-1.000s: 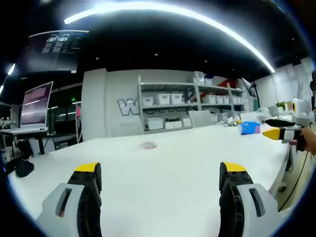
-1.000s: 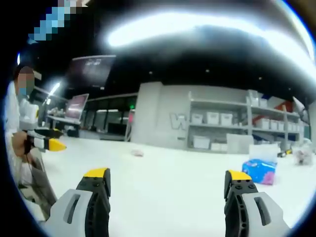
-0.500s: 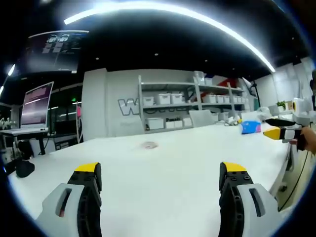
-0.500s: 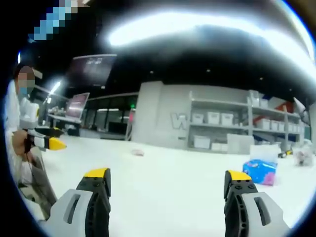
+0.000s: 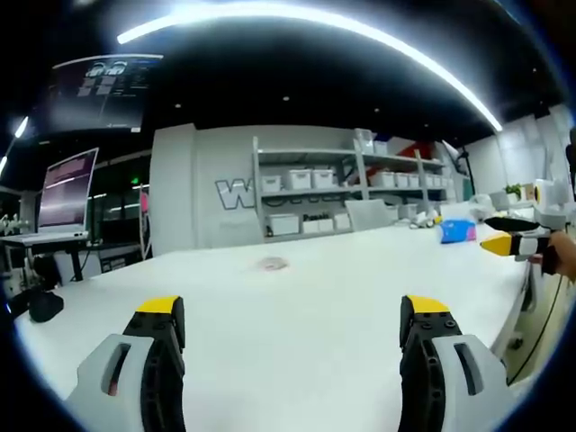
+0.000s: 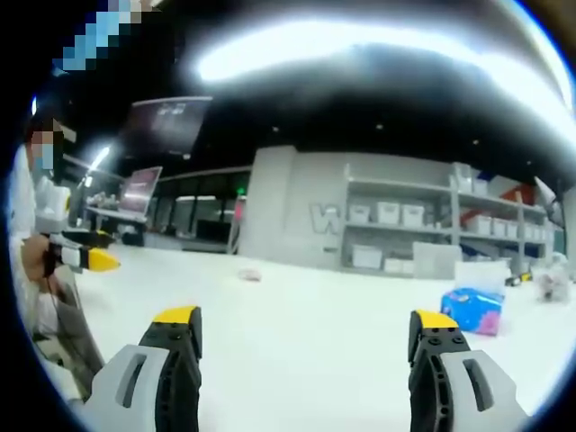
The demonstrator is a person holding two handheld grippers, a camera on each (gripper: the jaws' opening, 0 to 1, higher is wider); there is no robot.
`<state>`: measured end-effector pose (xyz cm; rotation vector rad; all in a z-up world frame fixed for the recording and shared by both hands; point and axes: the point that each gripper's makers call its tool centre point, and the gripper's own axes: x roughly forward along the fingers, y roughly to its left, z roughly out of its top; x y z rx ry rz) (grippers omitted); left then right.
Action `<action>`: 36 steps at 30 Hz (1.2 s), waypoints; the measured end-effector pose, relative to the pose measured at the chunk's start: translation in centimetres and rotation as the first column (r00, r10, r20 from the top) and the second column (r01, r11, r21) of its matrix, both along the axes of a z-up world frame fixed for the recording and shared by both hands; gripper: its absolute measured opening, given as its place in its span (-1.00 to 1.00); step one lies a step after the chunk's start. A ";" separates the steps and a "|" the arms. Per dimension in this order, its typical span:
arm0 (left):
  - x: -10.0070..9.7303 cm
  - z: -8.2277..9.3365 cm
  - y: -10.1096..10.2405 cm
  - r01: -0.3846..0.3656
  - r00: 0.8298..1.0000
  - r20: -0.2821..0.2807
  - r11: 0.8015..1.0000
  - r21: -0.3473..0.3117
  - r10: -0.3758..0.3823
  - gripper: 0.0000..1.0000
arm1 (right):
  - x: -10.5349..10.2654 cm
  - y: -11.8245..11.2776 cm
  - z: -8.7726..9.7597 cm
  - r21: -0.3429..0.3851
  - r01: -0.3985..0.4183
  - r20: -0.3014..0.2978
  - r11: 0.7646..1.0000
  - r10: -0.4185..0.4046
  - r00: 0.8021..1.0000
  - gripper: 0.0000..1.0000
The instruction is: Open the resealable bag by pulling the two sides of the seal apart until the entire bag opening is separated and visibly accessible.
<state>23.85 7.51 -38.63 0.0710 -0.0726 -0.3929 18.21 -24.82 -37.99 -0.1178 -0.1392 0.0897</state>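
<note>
A small, flat, pinkish clear bag (image 5: 270,265) lies far out on the white table (image 5: 297,360); in the right gripper view the bag (image 6: 249,274) is left of centre. My left gripper (image 5: 292,310) is open, low over the table's near part, well short of the bag and holding nothing. My right gripper (image 6: 306,319) is also open and holds nothing. Each gripper shows in the other's view: the right gripper (image 5: 506,243) at the far right in a hand, the left gripper (image 6: 88,260) at the far left.
A blue packet (image 5: 456,232) lies at the table's right end, and the same blue packet (image 6: 474,310) sits ahead of my right jaw. Shelves with white bins (image 5: 310,198) line the back wall. A laptop (image 5: 63,193) stands at the left. A person (image 6: 31,234) is at the left edge.
</note>
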 end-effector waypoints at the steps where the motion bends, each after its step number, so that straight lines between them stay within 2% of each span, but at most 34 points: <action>1: 0.0 0.0 0.0 0.000 1.000 -0.001 1.000 0.001 0.000 0.97 | 0.0 0.0 0.0 0.000 0.000 -0.001 1.000 0.000 1.000 0.94; 36: 0.0 -0.4 0.3 -0.013 1.000 -0.007 1.000 0.004 0.013 0.97 | -0.2 -0.6 -0.5 -0.022 0.023 -0.015 0.999 -0.023 1.000 0.93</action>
